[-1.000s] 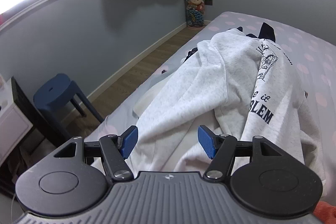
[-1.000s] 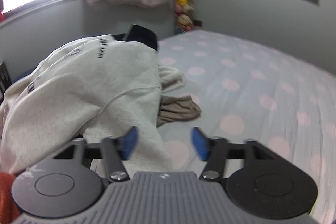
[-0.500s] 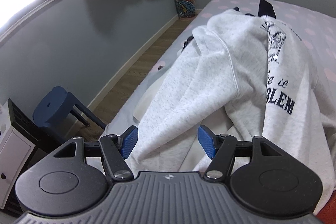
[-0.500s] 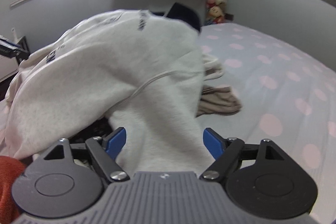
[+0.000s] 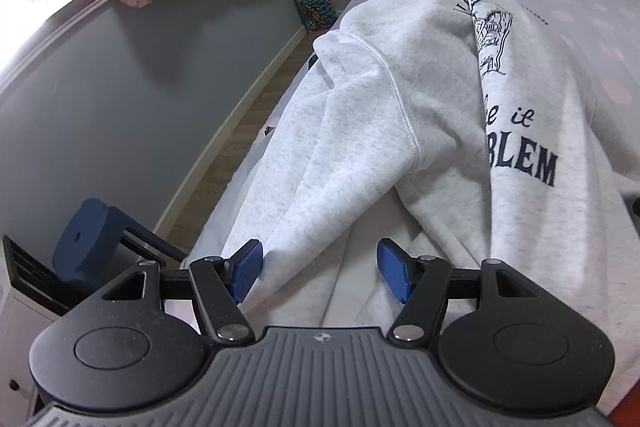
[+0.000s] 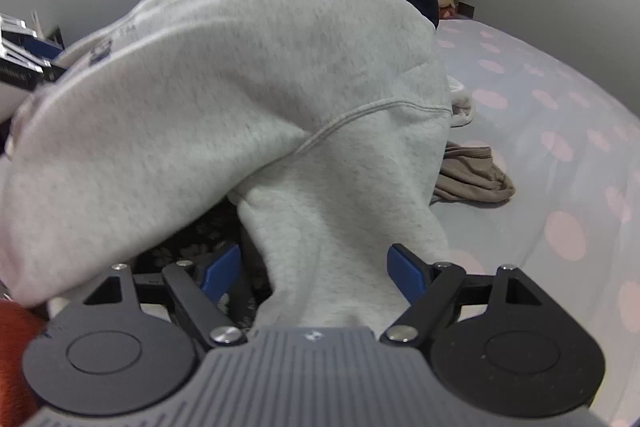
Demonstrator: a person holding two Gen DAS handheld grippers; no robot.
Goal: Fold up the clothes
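A light grey sweatshirt (image 5: 400,131) with dark printed lettering lies heaped on the bed. My left gripper (image 5: 320,273) is open, its blue pads on either side of the sweatshirt's near edge by one sleeve. In the right wrist view the same sweatshirt (image 6: 248,99) bulges up close in front. My right gripper (image 6: 314,273) is open wide, with a hanging fold of the sweatshirt between its pads. Dark patterned cloth (image 6: 200,247) shows under the heap.
The bed (image 6: 560,131) has a grey sheet with pink dots. A tan garment (image 6: 472,179) and a white one (image 6: 460,107) lie beside the heap. A blue stool (image 5: 92,243) stands on the wood floor left of the bed. Orange cloth (image 6: 16,339) is at the near left.
Both grippers have moved closer to the sweatshirt. The right gripper has opened wider and now straddles a fold. The left gripper stays open.
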